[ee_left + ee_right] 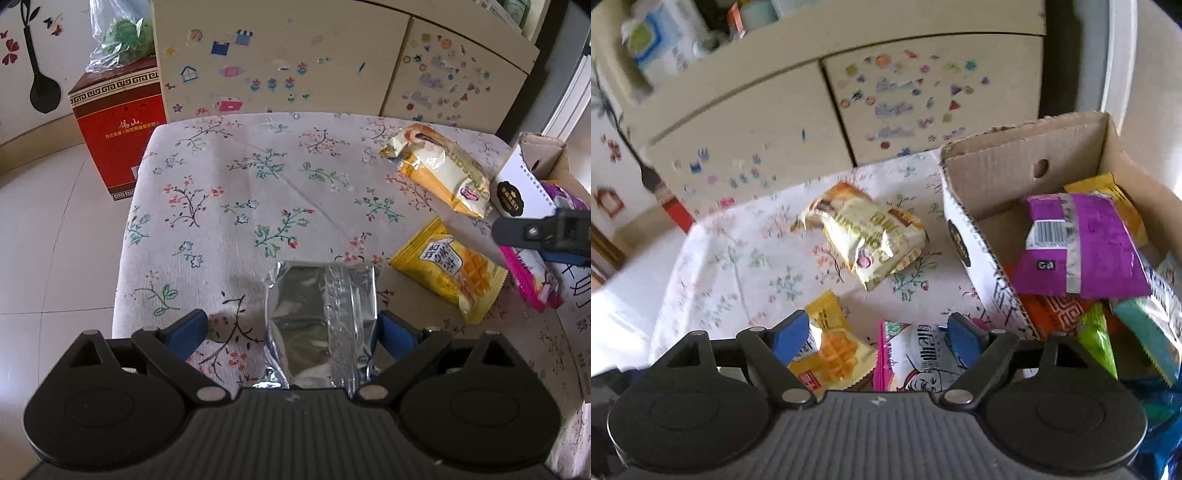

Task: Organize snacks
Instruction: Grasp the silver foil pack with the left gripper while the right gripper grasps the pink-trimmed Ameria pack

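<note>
My left gripper (pixel 291 326) is open, its blue fingers either side of a silver foil packet (pixel 321 325) that lies on the floral tablecloth (pixel 229 192). My right gripper (pixel 877 334) is open above a yellow waffle packet (pixel 834 350) and a pink packet (pixel 916 362); it also shows in the left wrist view (pixel 535 232). A cream and orange packet (pixel 868 236) lies further back, also in the left wrist view (pixel 439 170). The cardboard box (pixel 964 225) at the right holds a purple packet (pixel 1082 243) and several others.
A cabinet with stickers (pixel 280 62) stands behind the table. A red carton (pixel 118 136) with a plastic bag on top sits on the tiled floor at the left. The table's left edge drops to the floor.
</note>
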`<action>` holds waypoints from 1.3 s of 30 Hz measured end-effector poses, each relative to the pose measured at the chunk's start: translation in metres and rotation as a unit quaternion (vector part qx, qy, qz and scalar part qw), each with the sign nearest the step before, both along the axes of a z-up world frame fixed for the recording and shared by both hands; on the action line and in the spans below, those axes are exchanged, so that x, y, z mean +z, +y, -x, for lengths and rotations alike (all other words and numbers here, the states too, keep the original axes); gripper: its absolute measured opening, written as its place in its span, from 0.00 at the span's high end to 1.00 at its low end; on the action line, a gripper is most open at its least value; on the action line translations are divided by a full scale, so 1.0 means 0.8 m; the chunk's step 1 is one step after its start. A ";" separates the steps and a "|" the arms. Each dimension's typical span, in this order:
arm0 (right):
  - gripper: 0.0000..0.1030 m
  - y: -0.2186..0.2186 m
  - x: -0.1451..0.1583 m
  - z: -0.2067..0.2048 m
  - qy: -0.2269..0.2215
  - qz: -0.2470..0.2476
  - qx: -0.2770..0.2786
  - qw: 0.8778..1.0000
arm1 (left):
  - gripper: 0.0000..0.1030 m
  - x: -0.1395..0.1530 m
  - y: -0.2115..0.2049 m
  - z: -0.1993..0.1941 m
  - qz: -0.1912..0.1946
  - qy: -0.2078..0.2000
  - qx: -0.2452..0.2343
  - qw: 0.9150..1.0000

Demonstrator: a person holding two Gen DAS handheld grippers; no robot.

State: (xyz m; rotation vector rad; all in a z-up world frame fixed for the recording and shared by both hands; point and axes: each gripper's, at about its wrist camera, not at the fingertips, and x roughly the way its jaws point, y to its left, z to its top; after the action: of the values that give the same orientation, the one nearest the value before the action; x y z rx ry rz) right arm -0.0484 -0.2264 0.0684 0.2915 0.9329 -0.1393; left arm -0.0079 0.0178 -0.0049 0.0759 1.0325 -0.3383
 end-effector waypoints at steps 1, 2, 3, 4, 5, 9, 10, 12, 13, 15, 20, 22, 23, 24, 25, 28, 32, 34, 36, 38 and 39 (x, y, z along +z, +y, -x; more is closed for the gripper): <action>0.13 0.004 -0.001 -0.002 0.006 0.007 0.006 1.000 | 0.06 0.000 -0.001 0.000 -0.003 -0.001 -0.002 1.000; 0.13 0.007 -0.001 -0.002 0.011 0.009 0.013 1.000 | 0.06 0.000 -0.001 0.001 -0.005 -0.002 -0.004 1.000; 0.13 0.009 -0.002 -0.002 0.016 0.000 0.020 1.000 | 0.06 0.000 -0.002 0.001 -0.006 -0.003 -0.005 1.000; 0.13 0.009 -0.002 -0.002 0.024 -0.023 0.026 0.999 | 0.06 -0.001 -0.002 0.002 -0.007 -0.003 -0.006 1.000; 0.13 0.009 -0.002 0.000 0.031 -0.045 0.030 0.998 | 0.06 -0.001 -0.002 0.002 -0.008 -0.004 -0.007 1.000; 0.13 0.005 -0.002 0.010 0.055 -0.137 0.035 0.988 | 0.06 -0.001 -0.002 0.002 -0.012 -0.004 -0.007 1.000; 0.13 0.002 -0.001 0.012 0.059 -0.166 0.036 0.984 | 0.06 -0.001 -0.002 0.002 -0.013 -0.004 -0.007 1.000; 0.13 -0.001 0.004 0.018 0.058 -0.191 0.038 0.979 | 0.06 -0.001 -0.001 0.002 -0.013 -0.004 -0.007 1.000; 0.13 0.000 0.009 0.021 0.053 -0.189 0.040 0.980 | 0.06 -0.001 -0.001 0.002 -0.013 -0.004 -0.006 1.000; 0.13 0.000 0.020 0.028 0.040 -0.160 0.047 0.985 | 0.06 -0.001 0.000 0.002 -0.013 -0.004 -0.007 1.000; 0.13 0.001 0.020 0.041 0.053 -0.099 0.028 0.993 | 0.06 -0.001 0.000 0.001 -0.010 -0.004 -0.003 1.000; 0.13 0.006 0.016 0.047 0.070 -0.082 0.020 0.994 | 0.06 -0.001 0.000 0.000 -0.009 -0.004 -0.001 1.000; 0.13 0.008 0.017 0.052 0.074 -0.074 0.020 0.994 | 0.06 0.000 -0.001 0.000 -0.008 -0.004 -0.001 1.000; 0.13 0.011 0.017 0.054 0.076 -0.068 0.019 0.995 | 0.06 0.000 -0.002 0.000 -0.006 -0.005 -0.002 1.000; 0.13 0.014 0.017 0.055 0.076 -0.065 0.018 0.995 | 0.06 0.001 -0.003 0.001 -0.005 -0.006 -0.003 1.000; 0.12 0.022 0.012 0.059 0.088 -0.064 0.017 0.994 | 0.06 0.003 -0.009 0.003 -0.001 -0.010 -0.013 1.000; 0.12 0.035 -0.001 0.055 0.112 -0.039 0.016 0.993 | 0.06 0.004 -0.017 0.004 -0.005 -0.016 -0.022 1.000; 0.12 0.039 -0.011 0.052 0.122 -0.035 0.013 0.992 | 0.06 0.003 -0.021 0.003 -0.009 -0.020 -0.025 0.999; 0.12 0.038 -0.018 0.052 0.129 -0.035 0.002 0.991 | 0.06 0.001 -0.025 0.003 -0.018 -0.023 -0.027 0.999; 0.11 0.039 -0.020 0.050 0.123 -0.026 0.005 0.992 | 0.06 -0.001 -0.027 0.003 -0.026 -0.026 -0.029 0.999; 0.11 0.040 -0.021 0.049 0.123 -0.020 0.006 0.992 | 0.06 -0.001 -0.029 0.003 -0.029 -0.028 -0.031 0.999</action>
State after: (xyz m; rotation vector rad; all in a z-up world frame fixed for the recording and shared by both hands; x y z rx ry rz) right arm -0.0874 -0.1945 0.0519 0.3101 1.1837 -0.1484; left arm -0.0102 -0.0050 -0.0060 0.1695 0.9858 -0.3607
